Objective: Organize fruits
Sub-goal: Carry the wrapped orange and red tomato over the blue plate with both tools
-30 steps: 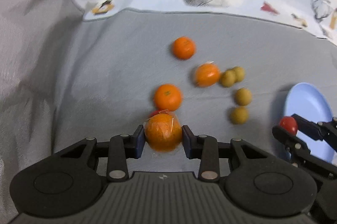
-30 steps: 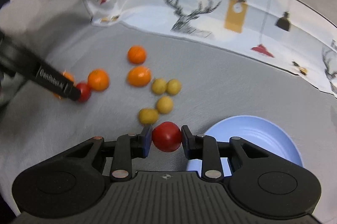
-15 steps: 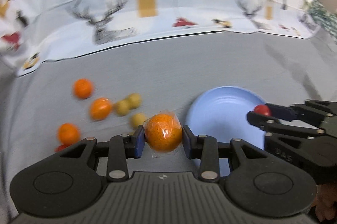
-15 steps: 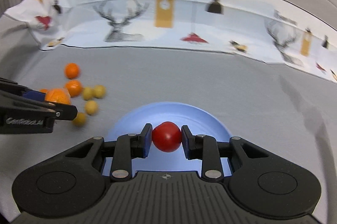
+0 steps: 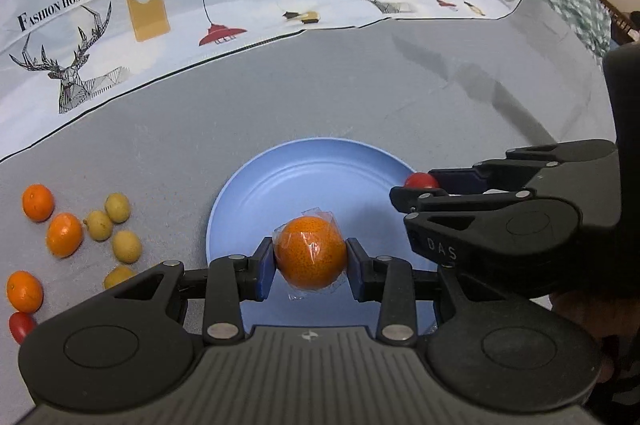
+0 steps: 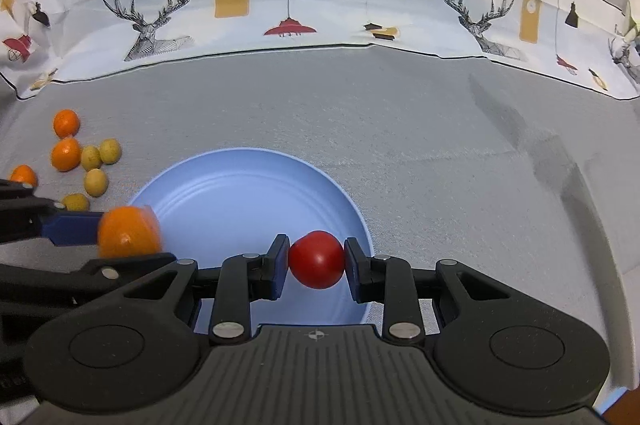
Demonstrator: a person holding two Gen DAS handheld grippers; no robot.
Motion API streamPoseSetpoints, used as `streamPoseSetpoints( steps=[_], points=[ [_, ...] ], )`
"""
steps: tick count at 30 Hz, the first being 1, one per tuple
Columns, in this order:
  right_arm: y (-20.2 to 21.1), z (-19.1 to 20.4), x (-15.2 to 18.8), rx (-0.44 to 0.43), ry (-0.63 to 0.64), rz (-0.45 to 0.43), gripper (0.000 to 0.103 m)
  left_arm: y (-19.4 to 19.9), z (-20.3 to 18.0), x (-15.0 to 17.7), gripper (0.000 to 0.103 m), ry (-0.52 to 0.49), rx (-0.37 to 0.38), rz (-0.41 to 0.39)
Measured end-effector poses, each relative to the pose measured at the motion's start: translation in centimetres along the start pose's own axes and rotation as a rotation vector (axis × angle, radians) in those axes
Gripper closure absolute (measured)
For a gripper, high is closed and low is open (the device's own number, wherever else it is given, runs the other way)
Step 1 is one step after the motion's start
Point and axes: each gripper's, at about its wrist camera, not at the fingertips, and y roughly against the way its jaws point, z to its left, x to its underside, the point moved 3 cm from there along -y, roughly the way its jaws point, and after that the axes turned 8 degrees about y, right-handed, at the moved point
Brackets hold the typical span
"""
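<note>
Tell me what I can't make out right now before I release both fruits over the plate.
- Height of the wrapped orange and red tomato above the blue plate: neither view shows it.
- Plate's near rim: hidden by each gripper body.
- Orange in the right wrist view: motion-blurred.
- Loose tomato: cut off behind the left gripper.

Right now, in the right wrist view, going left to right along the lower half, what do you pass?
Loose oranges and yellow fruits on the cloth → left gripper holding the wrapped orange → blue plate → right gripper holding the red tomato → bare grey cloth.
</note>
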Motion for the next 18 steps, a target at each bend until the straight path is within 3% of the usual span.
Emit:
streamPoseSetpoints(
  steps=[18],
  points=[
    [-0.50, -0.24, 0.08, 0.017, -0.030, 0.018, 0.072, -0.84, 0.10, 0.23, 0.062, -0.040, -0.018, 0.047]
  ],
)
